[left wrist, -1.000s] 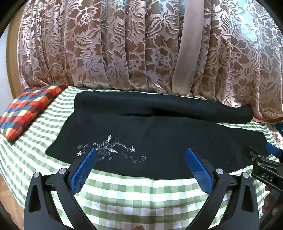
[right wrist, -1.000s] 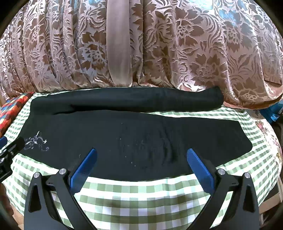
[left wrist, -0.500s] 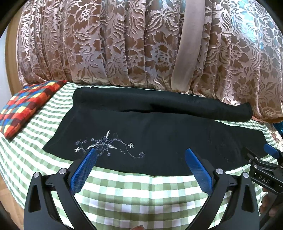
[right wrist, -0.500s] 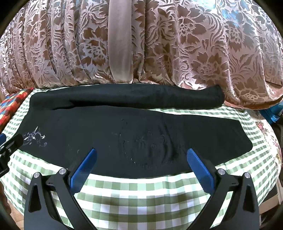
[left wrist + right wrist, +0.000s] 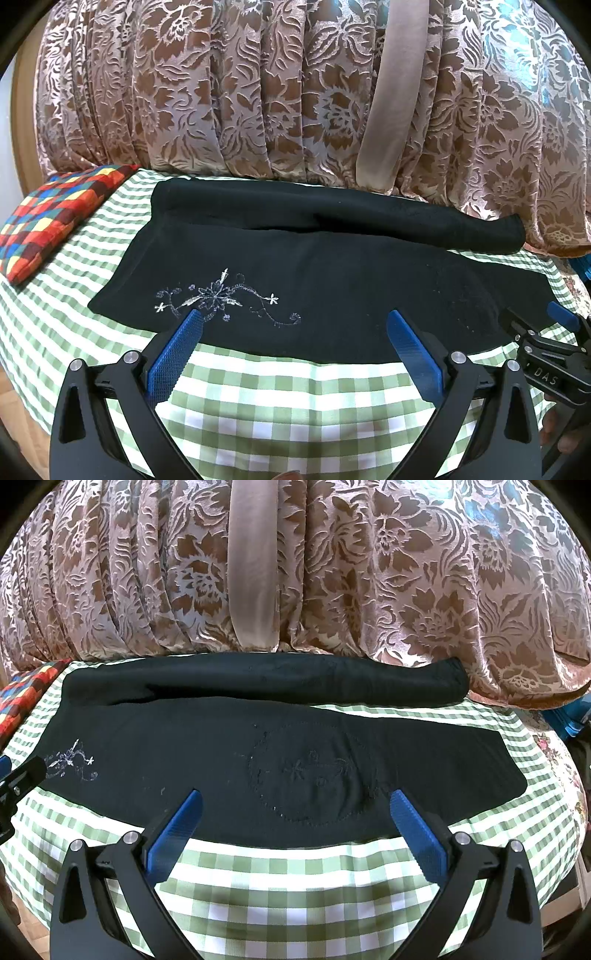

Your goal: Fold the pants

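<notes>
Black pants (image 5: pixel 332 280) lie spread across the green-checked table, one leg flat at the front and the other bunched in a long roll along the back edge. White floral embroidery (image 5: pixel 221 299) marks the left end. The pants also fill the right wrist view (image 5: pixel 258 760). My left gripper (image 5: pixel 293 328) is open and empty, hovering at the pants' near hem by the embroidery. My right gripper (image 5: pixel 293 808) is open and empty at the near hem further right. The right gripper also shows at the right edge of the left wrist view (image 5: pixel 550 354).
The green-checked tablecloth (image 5: pixel 295 398) covers the table. A multicoloured checked cushion (image 5: pixel 55 218) lies at the far left. A brown floral curtain (image 5: pixel 295 92) hangs right behind the table. A blue object (image 5: pixel 569 720) sits at the far right edge.
Both grippers have risen or tilted slightly, so the pants sit a little higher in view. The pants have not moved and both grippers stay open.
</notes>
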Available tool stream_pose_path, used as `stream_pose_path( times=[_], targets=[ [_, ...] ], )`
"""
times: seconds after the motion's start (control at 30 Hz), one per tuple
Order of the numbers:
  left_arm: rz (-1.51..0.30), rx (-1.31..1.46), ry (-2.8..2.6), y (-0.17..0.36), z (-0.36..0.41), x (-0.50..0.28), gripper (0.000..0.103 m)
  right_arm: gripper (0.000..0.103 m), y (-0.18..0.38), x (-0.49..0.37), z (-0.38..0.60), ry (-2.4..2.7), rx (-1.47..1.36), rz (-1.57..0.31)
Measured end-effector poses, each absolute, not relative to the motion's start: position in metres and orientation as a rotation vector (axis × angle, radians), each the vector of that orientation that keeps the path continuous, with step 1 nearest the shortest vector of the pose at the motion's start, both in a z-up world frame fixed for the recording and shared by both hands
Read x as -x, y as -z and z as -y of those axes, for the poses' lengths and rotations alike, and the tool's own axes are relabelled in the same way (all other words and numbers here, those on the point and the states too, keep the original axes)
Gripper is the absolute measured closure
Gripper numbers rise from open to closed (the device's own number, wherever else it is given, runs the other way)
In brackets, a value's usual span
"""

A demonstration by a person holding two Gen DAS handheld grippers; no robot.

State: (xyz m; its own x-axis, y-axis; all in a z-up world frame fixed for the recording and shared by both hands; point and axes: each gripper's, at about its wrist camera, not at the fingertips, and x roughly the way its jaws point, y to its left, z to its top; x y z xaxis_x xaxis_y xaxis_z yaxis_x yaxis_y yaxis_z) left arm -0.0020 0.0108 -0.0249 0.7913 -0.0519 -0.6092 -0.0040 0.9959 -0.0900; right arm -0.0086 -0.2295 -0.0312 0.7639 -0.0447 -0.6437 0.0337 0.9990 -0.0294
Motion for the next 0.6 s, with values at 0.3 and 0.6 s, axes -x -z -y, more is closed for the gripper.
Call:
stream_pose_path(
  times=[0.3,0.6],
  targets=[
    [-0.652,0.093,0.035,0.0246,-0.0103,0.0057,0.004,0.002,0.0314,0.0096,0.2279,0.040,0.025,-0.700],
    [-0.671,0.129,0.038,0.0253,-0.0179,0.0063,0.004,0.002,0.0322,0.0115,0.2263,0.038,0.035,-0.698]
  ],
)
